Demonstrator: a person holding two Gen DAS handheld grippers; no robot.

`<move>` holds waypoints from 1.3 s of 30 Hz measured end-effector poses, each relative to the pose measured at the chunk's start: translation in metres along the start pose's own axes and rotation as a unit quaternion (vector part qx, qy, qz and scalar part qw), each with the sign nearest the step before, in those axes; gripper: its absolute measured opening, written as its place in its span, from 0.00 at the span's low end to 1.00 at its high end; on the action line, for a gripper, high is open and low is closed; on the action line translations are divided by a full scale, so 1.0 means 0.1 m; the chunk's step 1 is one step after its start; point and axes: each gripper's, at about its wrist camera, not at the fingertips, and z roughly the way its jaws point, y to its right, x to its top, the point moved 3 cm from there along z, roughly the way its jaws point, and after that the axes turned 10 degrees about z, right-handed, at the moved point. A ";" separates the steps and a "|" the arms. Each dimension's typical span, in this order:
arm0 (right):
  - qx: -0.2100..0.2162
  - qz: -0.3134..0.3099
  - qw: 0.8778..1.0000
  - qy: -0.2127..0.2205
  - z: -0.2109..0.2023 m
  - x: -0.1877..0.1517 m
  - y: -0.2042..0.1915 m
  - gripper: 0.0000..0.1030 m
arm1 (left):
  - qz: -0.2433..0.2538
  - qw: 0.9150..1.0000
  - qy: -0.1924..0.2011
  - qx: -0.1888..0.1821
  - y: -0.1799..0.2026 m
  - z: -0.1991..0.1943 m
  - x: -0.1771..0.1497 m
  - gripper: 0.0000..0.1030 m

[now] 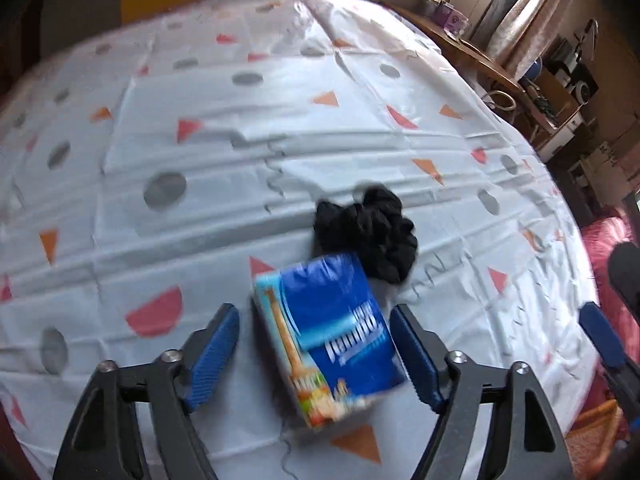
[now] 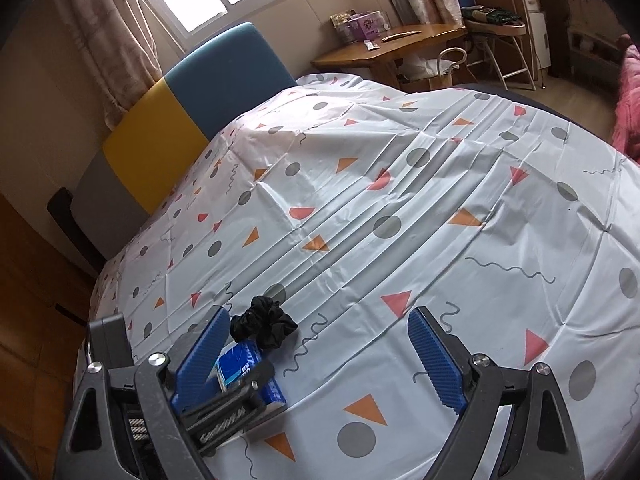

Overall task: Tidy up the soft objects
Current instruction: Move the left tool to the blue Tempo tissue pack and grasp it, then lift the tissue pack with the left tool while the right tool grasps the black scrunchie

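A blue tissue pack point(image 1: 332, 340) lies on the patterned white bed sheet point(image 1: 280, 100), and a black scrunchie point(image 1: 368, 232) sits bunched against its far end. My left gripper point(image 1: 314, 320) points down over the pack and is open, one blue pad on each side of it; the picture is blurred and no squeeze shows. From the right wrist view the pack point(image 2: 240, 360) is partly hidden by the left gripper's black finger point(image 2: 228, 400), with the scrunchie point(image 2: 264, 326) just beyond. My right gripper point(image 2: 316, 360) hangs open over bare sheet point(image 2: 440, 220), to the right of them.
A yellow and blue headboard point(image 2: 180, 120) stands at the bed's far end. A wooden desk point(image 2: 392, 44) with boxes and a folding chair point(image 2: 500, 40) are beyond the bed. A pink blanket point(image 2: 628, 92) lies at the right, and an orange woven thing point(image 1: 592, 432) sits beside the bed.
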 end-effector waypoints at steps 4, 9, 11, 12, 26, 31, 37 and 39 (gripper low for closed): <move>0.004 -0.003 1.000 -0.010 0.03 -0.02 -0.01 0.89 | 0.008 1.000 0.002 -0.014 -0.06 -0.07 -0.09 0.58; 0.002 -0.001 1.000 -0.019 0.06 -0.03 0.01 0.89 | 0.021 1.000 0.012 -0.002 -0.21 -0.36 -0.42 0.58; -0.002 -0.001 1.000 -0.024 0.08 -0.04 0.01 0.89 | 0.026 0.999 0.020 0.011 -0.31 -0.52 -0.62 0.58; -0.003 -0.002 1.000 -0.027 0.10 -0.05 0.01 0.89 | 0.033 0.999 0.025 0.021 -0.33 -0.58 -0.70 0.58; -0.023 -0.069 0.993 -0.098 0.38 -0.36 -0.17 0.89 | 0.080 0.990 0.088 0.072 -0.55 -0.75 -1.53 0.56; -0.026 -0.109 0.987 -0.114 0.50 -0.45 -0.37 0.88 | 0.074 0.990 0.097 0.067 -0.56 -0.76 -1.54 0.54; -0.050 -0.150 0.982 -0.107 0.89 -0.39 -0.68 0.88 | 0.075 0.989 0.107 0.064 -0.58 -0.78 -1.58 0.53; -0.060 -0.159 0.979 -0.108 1.03 -0.38 -0.74 0.88 | 0.073 0.990 0.108 0.062 -0.58 -0.79 -1.58 0.53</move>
